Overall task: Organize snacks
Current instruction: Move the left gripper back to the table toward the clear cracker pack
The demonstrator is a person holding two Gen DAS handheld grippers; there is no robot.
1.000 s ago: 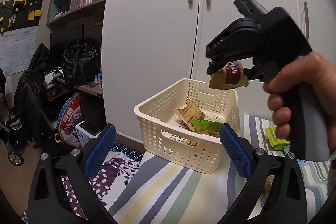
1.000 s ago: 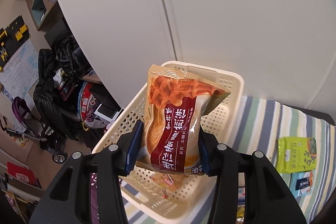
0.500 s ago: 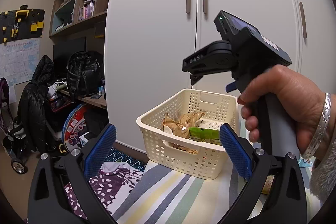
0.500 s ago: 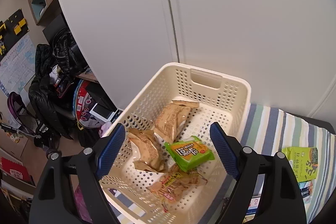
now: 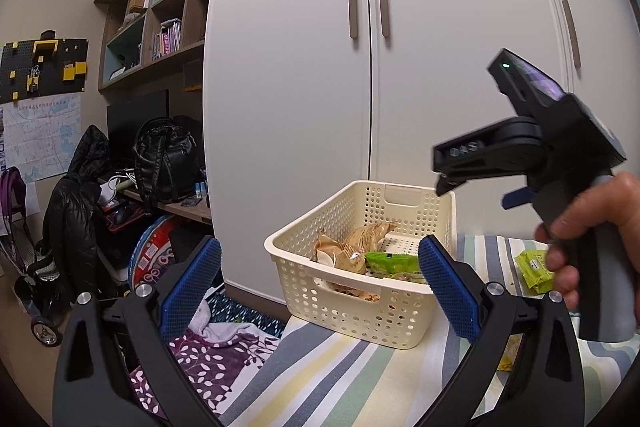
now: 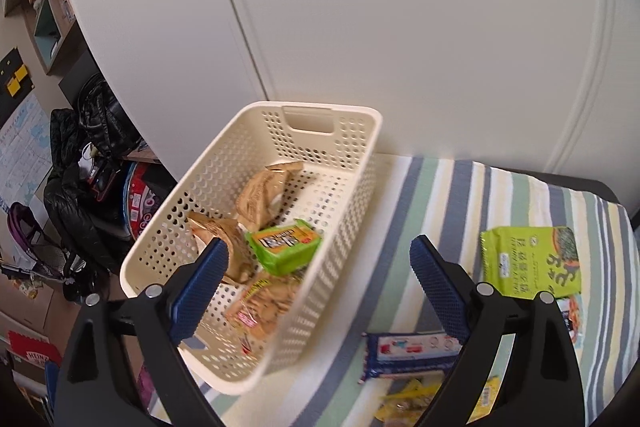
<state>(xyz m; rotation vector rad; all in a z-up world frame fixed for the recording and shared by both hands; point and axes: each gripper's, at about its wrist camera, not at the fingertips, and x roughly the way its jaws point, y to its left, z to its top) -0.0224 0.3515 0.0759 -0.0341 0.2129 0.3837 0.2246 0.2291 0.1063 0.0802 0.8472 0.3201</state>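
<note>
A cream perforated basket (image 6: 344, 131) stands on the striped cloth against the white wardrobe. It holds a green packet (image 6: 284, 247), two brown packets (image 6: 262, 193) and a cracker pack (image 6: 264, 303). My right gripper (image 6: 320, 287) hovers open and empty above the basket's near right wall. My left gripper (image 5: 320, 287) is also open and empty, low in front of the same basket (image 5: 340, 311). On the cloth to the right lie a green seaweed pack (image 6: 532, 263), a blue packet (image 6: 412, 351) and a yellow packet (image 6: 404, 399).
White wardrobe doors (image 5: 440, 47) rise just behind the basket. To the left the surface drops off to a floral cloth (image 5: 216, 359), a backpack (image 5: 168, 155) and a cluttered desk. A hand (image 5: 580, 239) holds the right gripper high at the right.
The right gripper opened and let go of the red-labelled waffle packet over the basket, then drew back to the right. The left gripper stayed open and rose slightly.
</note>
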